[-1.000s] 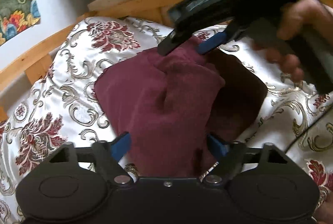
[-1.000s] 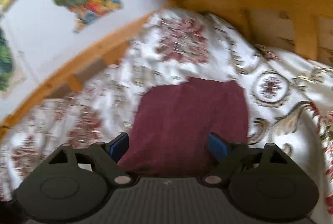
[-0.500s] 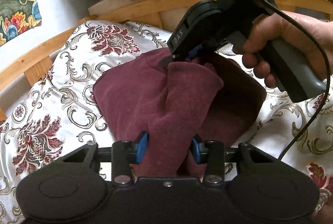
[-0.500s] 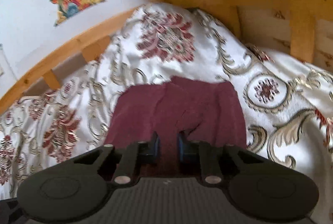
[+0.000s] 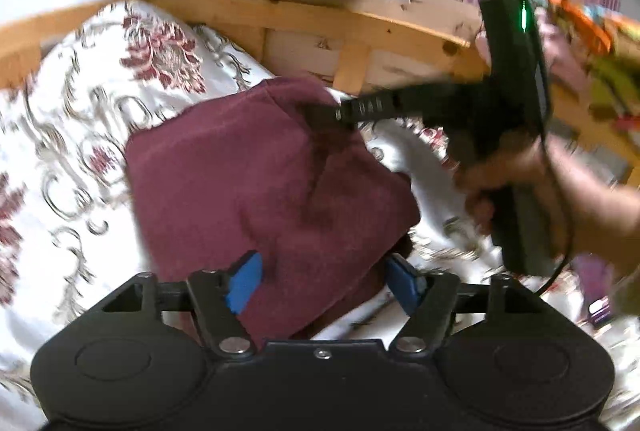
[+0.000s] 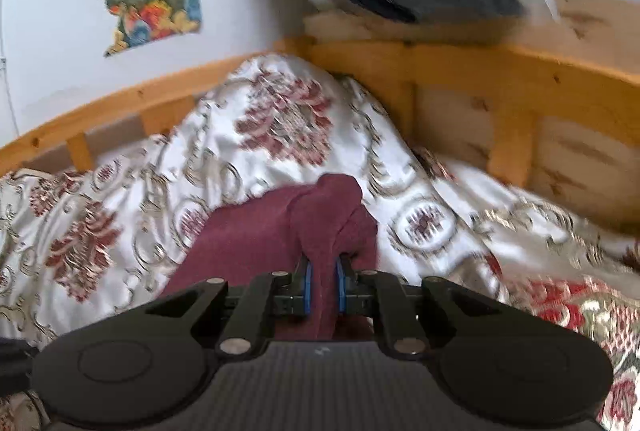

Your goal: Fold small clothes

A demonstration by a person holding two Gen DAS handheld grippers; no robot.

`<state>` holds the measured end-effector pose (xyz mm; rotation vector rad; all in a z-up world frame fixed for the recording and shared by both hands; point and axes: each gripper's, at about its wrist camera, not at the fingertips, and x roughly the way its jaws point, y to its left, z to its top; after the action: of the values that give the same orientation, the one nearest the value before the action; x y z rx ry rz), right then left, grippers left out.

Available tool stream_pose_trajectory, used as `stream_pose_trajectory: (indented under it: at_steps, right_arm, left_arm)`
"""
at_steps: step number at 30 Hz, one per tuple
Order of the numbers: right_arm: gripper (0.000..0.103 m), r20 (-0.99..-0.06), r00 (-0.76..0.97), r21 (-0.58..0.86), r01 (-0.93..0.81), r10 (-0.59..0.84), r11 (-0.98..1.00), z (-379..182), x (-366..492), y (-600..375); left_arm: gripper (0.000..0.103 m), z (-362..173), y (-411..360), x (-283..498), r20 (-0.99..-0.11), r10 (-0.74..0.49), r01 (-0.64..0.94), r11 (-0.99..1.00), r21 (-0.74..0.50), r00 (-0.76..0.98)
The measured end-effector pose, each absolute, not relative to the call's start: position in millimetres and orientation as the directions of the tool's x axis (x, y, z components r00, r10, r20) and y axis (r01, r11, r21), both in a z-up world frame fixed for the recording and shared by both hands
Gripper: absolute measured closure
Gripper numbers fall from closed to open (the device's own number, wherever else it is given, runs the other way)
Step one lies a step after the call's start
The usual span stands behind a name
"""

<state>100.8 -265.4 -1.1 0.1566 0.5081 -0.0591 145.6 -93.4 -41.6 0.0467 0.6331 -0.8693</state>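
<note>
Half a second ago the left tool [image 5: 324,283] was pinching the near edge of the maroon garment [image 5: 248,183]; now its blue pads stand wide, released, with the cloth lying between them on the patterned bedspread [image 5: 80,135]. Across from it, the right tool [image 6: 322,285] is clamped narrow on a bunched fold of the garment. I judge folding under way: cloth doubled over but lumpy, needing laying down and flattening.

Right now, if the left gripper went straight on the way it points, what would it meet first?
The maroon garment: it already lies between the left gripper's open fingers. Beyond it, probably the right gripper; depth is unclear.
</note>
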Motion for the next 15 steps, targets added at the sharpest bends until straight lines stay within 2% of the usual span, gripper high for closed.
stream_pose_trajectory:
  at_steps: [4,7,10,15]
  right_arm:
    - [0.089,-0.509,0.861,0.197,0.133,-0.014,0.971,-20,100,-281]
    - [0.088,-0.499,0.867,0.203,0.120,-0.003,0.972,-24,98,-284]
    - [0.088,-0.495,0.869,0.163,0.100,-0.006,0.982,-23,97,-279]
    - [0.085,-0.488,0.873,0.161,0.077,0.011,0.984,-19,96,-276]
  left_arm:
    - [0.012,-37,-77,154,-0.492,-0.732,0.680,0.657,-0.327,0.471]
    - [0.003,-33,-67,162,-0.474,-0.707,0.622,0.699,-0.353,0.525]
    - [0.001,-37,-57,176,-0.483,-0.660,0.539,0.750,-0.382,0.576]
    - [0.001,-53,-42,202,-0.552,-0.605,0.379,0.794,-0.476,0.573]
